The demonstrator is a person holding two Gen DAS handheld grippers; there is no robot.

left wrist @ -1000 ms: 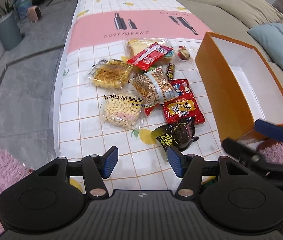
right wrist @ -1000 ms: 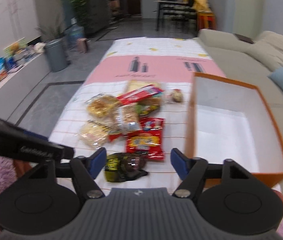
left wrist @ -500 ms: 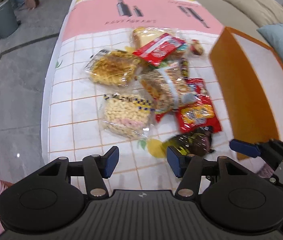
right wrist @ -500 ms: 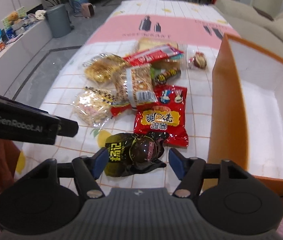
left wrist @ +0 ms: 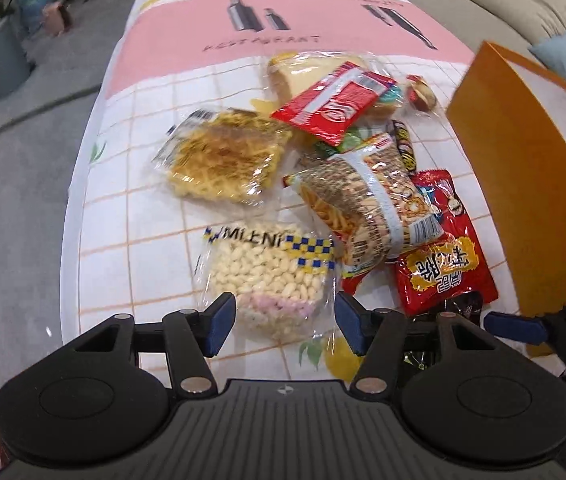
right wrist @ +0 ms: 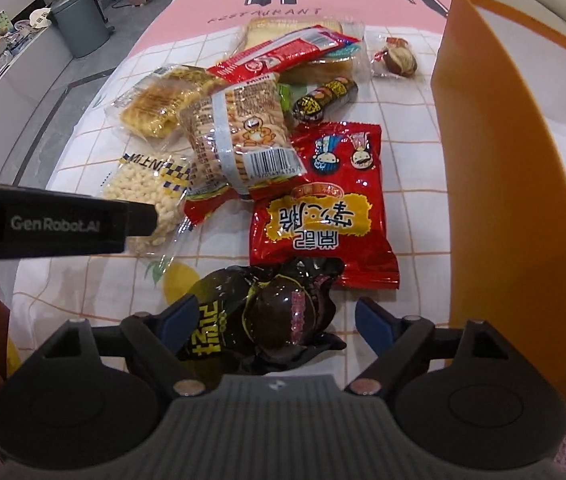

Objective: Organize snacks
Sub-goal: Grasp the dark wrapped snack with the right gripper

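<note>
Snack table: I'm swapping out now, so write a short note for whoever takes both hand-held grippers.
Left hand-held gripper: open, straddling the puffed-rice pack, not pressing it.
Right hand-held gripper: jaws just opened wider, around the black pack, no grip.
Orange box: on the right; no snacks visible inside.
Done: nothing boxed.
Left: all snacks lie on the tablecloth.

Each gripper (right wrist: 271,322) is matte black plastic with blue pads (right wrist: 371,326), silver pivot screws and round side discs; the left gripper (left wrist: 285,322) bears white "GenRobot.AI" lettering.
</note>
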